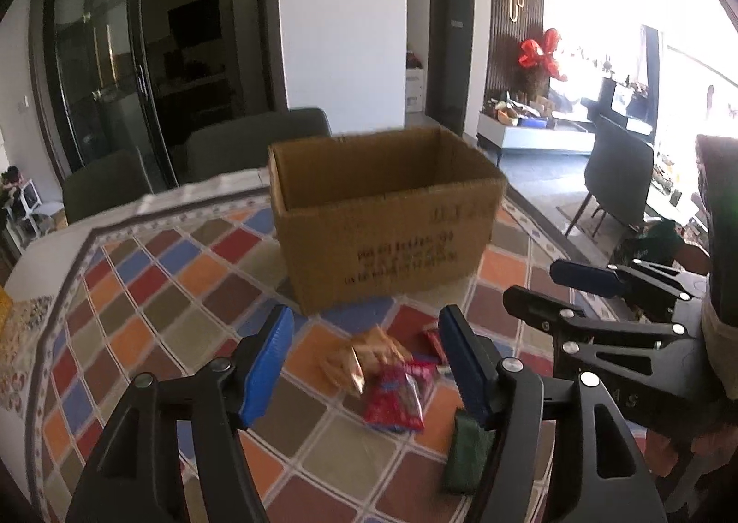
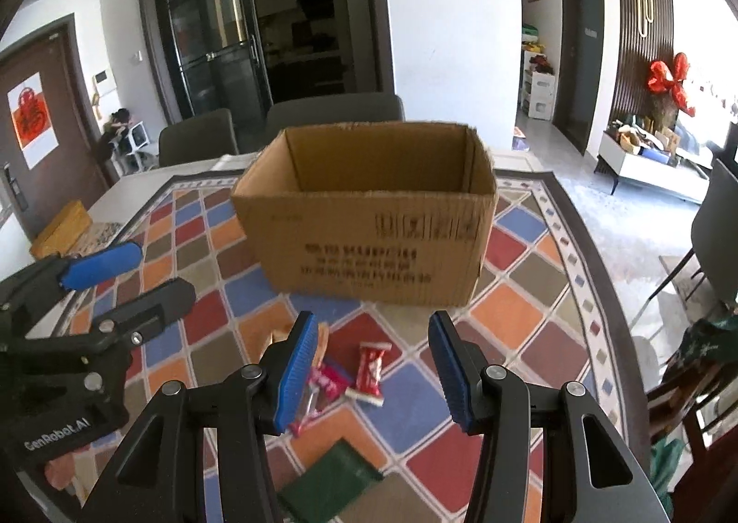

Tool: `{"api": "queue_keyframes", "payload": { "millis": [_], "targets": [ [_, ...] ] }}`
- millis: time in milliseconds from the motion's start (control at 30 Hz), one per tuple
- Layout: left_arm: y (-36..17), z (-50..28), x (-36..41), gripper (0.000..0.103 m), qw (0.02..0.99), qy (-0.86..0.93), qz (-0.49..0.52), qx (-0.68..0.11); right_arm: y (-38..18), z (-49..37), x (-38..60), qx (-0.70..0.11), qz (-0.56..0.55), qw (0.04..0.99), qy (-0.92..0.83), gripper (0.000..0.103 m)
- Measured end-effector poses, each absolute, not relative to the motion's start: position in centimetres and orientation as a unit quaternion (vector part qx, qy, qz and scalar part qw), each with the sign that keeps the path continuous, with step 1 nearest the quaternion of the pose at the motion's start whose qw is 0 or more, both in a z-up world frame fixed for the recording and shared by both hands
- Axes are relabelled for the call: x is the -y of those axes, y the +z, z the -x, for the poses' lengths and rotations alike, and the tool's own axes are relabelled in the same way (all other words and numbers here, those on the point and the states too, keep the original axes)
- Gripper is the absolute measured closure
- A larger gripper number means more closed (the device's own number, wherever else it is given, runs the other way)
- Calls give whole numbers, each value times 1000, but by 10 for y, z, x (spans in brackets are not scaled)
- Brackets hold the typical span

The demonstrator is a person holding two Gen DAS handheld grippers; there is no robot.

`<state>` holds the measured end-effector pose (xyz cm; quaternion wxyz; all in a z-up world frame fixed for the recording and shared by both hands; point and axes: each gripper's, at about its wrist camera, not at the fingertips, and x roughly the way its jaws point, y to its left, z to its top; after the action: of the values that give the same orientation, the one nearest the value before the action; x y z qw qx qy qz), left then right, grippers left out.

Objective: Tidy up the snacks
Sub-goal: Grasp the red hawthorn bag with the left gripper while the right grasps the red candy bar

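An open cardboard box (image 1: 383,218) (image 2: 369,218) stands on the patterned tablecloth. In front of it lies a small pile of snacks: a tan packet (image 1: 364,354) (image 2: 323,336), a red packet (image 1: 396,398) (image 2: 330,382), a red-and-white bar (image 2: 369,368) (image 1: 433,341) and a dark green packet (image 1: 466,454) (image 2: 334,484). My left gripper (image 1: 369,366) is open and empty above the pile. My right gripper (image 2: 369,371) is open and empty above the same pile. Each gripper shows in the other's view, the right (image 1: 558,288) and the left (image 2: 143,274).
The table (image 1: 138,292) (image 2: 530,315) carries a colourful diamond-pattern cloth. Grey chairs (image 1: 258,140) (image 2: 332,108) stand behind it. A yellow box (image 2: 62,228) lies at the far left edge. Another chair (image 1: 618,181) and floor are to the right.
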<state>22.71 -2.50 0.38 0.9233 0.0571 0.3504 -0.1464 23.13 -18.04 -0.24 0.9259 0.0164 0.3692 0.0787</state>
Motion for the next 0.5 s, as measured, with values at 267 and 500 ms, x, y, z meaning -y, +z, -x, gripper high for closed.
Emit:
{"api": "queue_keyframes", "payload": {
  "millis": [267,500],
  "targets": [
    [-32,-214,27,37,908,-169,-50,-380,-37,-215,178,-397,-21,914,84,52],
    [-66,-221,29,38,888,-180,-46,-421,-65,-213,182,-424,-33,902,76,52]
  ]
}}
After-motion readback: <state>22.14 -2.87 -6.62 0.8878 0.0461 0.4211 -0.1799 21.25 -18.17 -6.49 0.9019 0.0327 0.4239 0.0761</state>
